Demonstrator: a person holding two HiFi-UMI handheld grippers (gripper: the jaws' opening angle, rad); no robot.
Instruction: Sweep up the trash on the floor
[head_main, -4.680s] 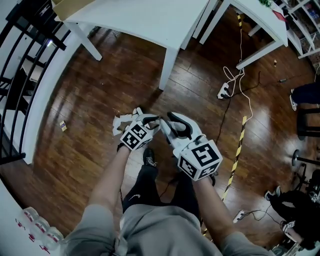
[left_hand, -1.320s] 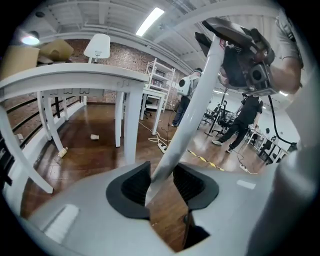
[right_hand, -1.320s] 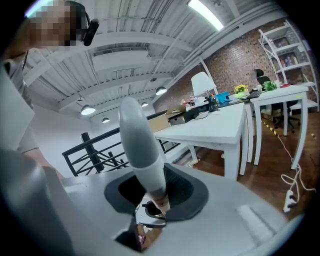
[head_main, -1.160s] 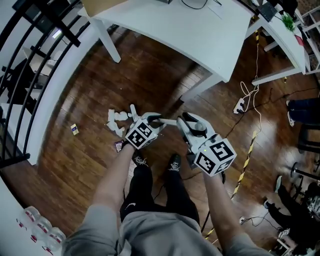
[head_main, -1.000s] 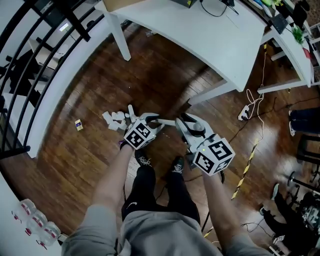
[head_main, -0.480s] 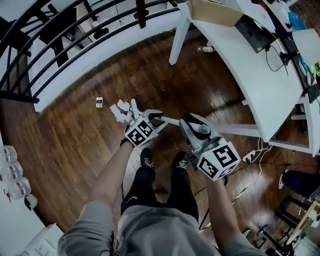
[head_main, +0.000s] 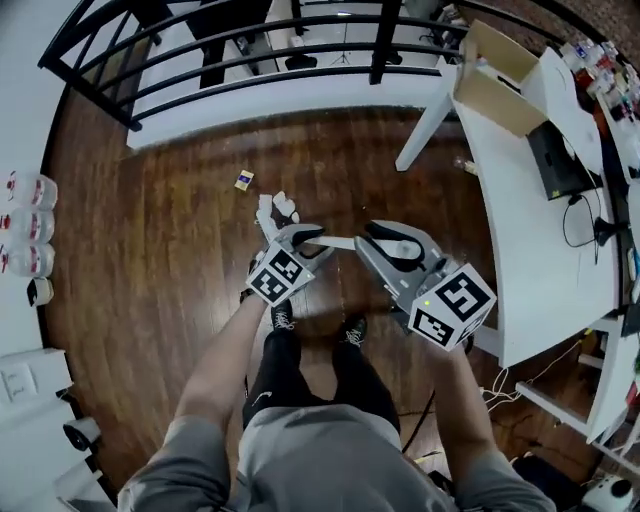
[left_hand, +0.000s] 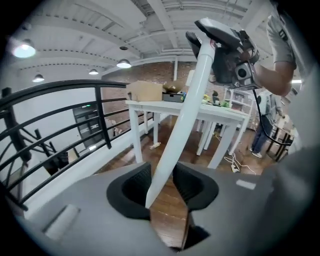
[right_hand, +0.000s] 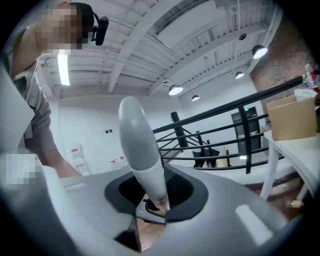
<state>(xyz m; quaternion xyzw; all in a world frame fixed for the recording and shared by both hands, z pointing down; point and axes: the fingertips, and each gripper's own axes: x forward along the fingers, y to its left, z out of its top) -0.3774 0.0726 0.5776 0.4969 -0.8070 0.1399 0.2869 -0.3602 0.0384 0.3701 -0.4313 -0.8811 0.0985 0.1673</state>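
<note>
Both grippers carry one white handle (head_main: 340, 243) in the air above the floor (head_main: 170, 270). The left gripper (head_main: 305, 236), its jaws just drawn in a little, pinches one end. The right gripper (head_main: 372, 238) is clamped narrow on the other. The tool's head does not show. The trash (head_main: 285, 208), white paper scraps, lies on the floor just beyond the left gripper and looks unswept. This seems a positioning step. Next, the tool must come down behind the scraps, with both grips firm against twisting.
</note>
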